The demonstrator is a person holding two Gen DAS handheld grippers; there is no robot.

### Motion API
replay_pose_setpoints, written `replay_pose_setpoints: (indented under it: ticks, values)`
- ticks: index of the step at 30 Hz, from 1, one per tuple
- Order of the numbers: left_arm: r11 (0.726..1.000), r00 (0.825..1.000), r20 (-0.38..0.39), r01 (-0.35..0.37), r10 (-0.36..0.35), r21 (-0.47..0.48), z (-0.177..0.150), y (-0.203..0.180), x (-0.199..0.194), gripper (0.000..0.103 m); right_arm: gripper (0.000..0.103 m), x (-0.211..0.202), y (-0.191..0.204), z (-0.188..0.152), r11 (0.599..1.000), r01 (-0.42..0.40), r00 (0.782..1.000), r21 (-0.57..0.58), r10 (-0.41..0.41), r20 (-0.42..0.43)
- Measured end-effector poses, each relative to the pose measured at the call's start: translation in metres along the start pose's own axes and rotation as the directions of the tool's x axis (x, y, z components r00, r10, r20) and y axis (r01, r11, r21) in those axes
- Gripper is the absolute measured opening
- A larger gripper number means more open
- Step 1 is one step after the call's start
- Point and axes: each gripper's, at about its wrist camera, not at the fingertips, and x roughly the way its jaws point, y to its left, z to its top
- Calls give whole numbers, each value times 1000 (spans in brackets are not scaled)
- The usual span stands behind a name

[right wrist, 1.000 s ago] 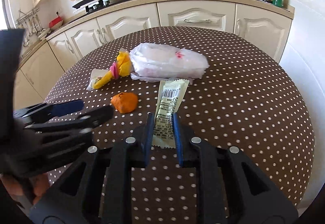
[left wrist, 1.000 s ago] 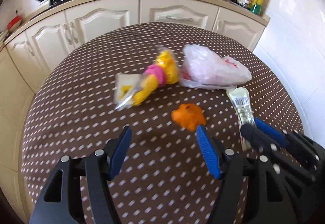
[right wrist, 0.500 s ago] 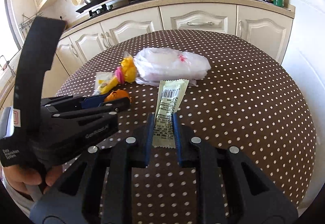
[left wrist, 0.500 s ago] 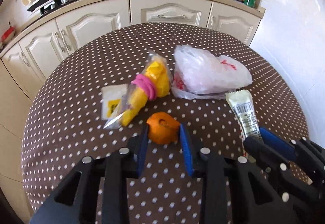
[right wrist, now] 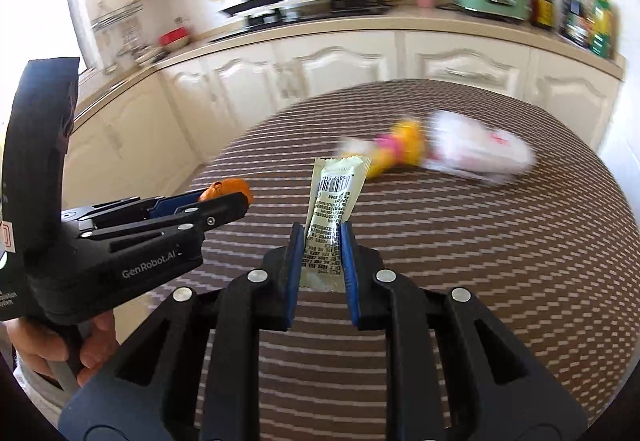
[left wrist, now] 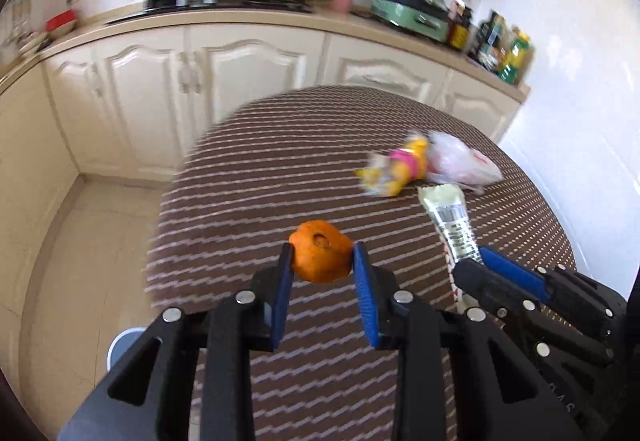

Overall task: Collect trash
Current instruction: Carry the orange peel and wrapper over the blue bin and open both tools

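the left gripper (left wrist: 321, 261) squeezes the orange peel (left wrist: 320, 256). the right gripper (right wrist: 320, 241) squeezes the wrapper (right wrist: 334, 209). both are up off the desk (right wrist: 500, 241). the yellow packet (right wrist: 394, 153) and plastic bag (right wrist: 480, 153) wait there.

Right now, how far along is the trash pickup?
Nothing visibly binned yet. In hand: the left gripper is shut on the orange peel, and the right gripper is shut on the barcode wrapper, both lifted. Left on the table: the yellow-and-pink wrapper and the white plastic bag.
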Motion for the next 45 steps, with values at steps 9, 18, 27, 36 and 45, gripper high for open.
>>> replay_pose_setpoints:
  ticks: [9, 18, 27, 36, 45]
  values:
    - [966, 984, 8, -172, 177, -195, -59, 164, -63, 29, 19, 48, 155, -12, 968, -195, 980, -161, 185, -77]
    - [871, 950, -128, -312, 285, -380, -142, 295, -72, 29, 19, 126, 278, -61, 910, -347, 924, -226, 291, -248]
    - [834, 939, -214, -339, 269, -436, -171, 340, -35, 30, 19, 192, 314, -91, 906, -356, 897, -229, 262, -356]
    - [831, 939, -235, -334, 252, -444, -169, 344, -11, 53, 12, 214, 306, -95, 923, -331, 892, -198, 238, -384]
    - [817, 932, -251, -353, 263, -456, -176, 346, -14, 54, 12, 220, 305, -97, 921, -338, 889, -194, 244, -388]
